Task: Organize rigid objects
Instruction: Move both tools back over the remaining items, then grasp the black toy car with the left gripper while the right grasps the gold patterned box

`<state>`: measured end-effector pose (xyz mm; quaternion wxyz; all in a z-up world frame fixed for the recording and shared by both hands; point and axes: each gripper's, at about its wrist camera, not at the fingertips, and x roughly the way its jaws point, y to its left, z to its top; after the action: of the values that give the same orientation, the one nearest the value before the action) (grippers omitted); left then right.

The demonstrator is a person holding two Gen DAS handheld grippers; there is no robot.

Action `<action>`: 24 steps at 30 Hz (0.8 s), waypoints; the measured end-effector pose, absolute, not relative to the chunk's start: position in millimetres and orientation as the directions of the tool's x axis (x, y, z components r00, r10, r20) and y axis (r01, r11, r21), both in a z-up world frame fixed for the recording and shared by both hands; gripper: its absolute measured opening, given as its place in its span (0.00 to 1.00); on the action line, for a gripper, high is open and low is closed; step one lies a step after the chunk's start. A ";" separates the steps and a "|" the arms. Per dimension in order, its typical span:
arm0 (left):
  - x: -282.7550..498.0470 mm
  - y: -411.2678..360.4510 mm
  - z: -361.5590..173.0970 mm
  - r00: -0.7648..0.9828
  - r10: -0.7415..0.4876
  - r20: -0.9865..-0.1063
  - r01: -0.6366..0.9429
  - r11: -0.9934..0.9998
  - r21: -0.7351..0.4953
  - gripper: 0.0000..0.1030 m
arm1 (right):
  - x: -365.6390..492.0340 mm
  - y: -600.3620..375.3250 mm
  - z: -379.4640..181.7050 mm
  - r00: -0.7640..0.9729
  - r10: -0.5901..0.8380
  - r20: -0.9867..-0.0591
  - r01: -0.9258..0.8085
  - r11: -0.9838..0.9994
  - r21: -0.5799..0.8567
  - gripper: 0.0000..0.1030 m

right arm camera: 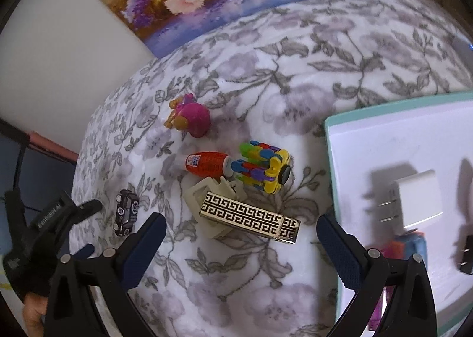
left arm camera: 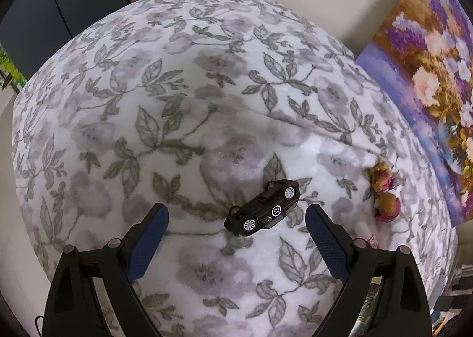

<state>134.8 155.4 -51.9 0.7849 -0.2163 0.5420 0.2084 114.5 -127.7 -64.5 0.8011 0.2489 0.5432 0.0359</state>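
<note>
Hovering over the floral cloth (left arm camera: 207,76), the left claw (left arm camera: 236,218) stands wide open with the toy car (left arm camera: 262,208) lying between its blue pads (left arm camera: 149,243), touching neither. To my eye the car is the pick in hand: it lies slantwise to the jaws, so a small roll of the wrist would square the pads to its long sides, and the soft cloth means coming low enough to catch the body rather than the roof.

The car is black and glossy, with white-spoked wheels, a round white badge on its door and a small loop at one end. It lies on its wheels, well apart from the other toys.

Further right, the right claw (right arm camera: 241,233) is also spread open and empty above the patterned box (right arm camera: 251,217), which lies partly on a cream piece (right arm camera: 201,192). Beyond these are an orange bottle (right arm camera: 207,164), a pink figure (right arm camera: 192,118) and a bright block toy (right arm camera: 261,169). The tray (right arm camera: 331,159) at the far right holds a white charger (right arm camera: 419,204).
</note>
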 end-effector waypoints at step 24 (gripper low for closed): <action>165.3 140.1 -82.4 0.324 0.014 -0.946 -0.390 0.913 -0.121 0.48 | 124.3 -122.4 -88.1 0.336 0.301 -0.893 0.347 0.842 0.414 0.84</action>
<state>165.3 140.1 -82.4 0.7966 -0.1660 0.5673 0.1267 124.3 -122.4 -88.1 0.7675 0.2809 0.5760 -0.0149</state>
